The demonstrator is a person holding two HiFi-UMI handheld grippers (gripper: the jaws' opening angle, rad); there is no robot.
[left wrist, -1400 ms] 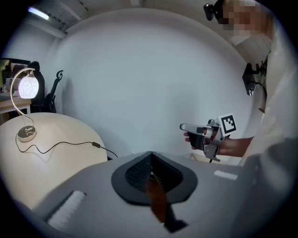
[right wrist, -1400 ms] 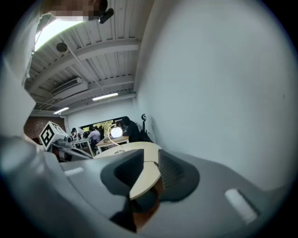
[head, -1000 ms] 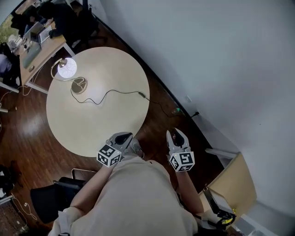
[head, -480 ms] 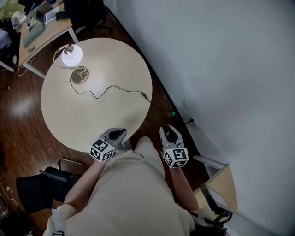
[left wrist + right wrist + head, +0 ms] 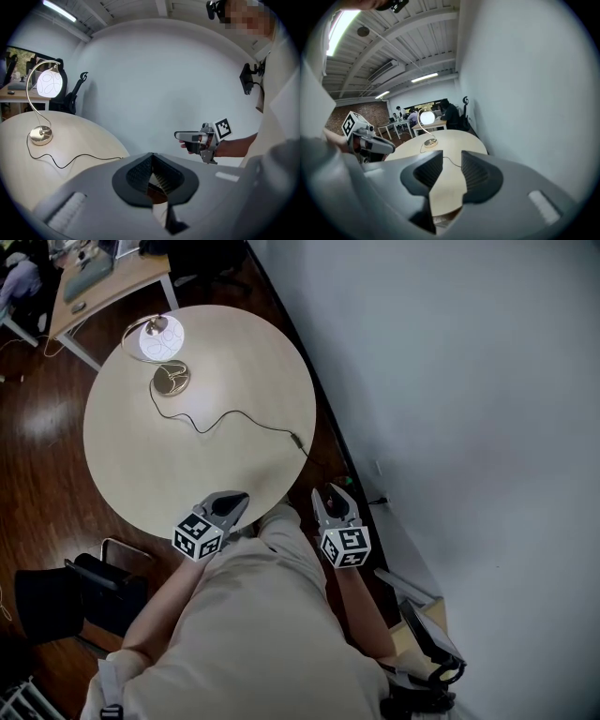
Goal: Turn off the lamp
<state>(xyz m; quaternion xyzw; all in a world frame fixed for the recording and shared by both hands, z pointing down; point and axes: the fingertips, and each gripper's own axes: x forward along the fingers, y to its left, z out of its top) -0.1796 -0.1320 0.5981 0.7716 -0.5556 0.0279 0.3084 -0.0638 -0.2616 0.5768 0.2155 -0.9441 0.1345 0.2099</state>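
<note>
The lamp (image 5: pixel 161 338) is lit, glowing at the far side of the round bench (image 5: pixel 141 465), well ahead of both tools and out of reach of either. Its cord (image 5: pixel 234 418) snakes back across the top toward them and drops off the edge just ahead of the right hand-held gripper (image 5: pixel 335 493). A small lump (image 5: pixel 297 439) sits on the cord there; it may be an inline switch, but I can't be sure. The left hand-held gripper (image 5: pixel 234 501) hangs over the near rim, jaws pressed together on nothing, which suits a tool simply being carried along. The right one is off the bench, on the side toward the wall (image 5: pixel 450 381). Its 2 jaws are apart and have just been opening, with nothing between them. I'd guess that is readiness for pinching a switch, so the approach has barely begun.
</note>
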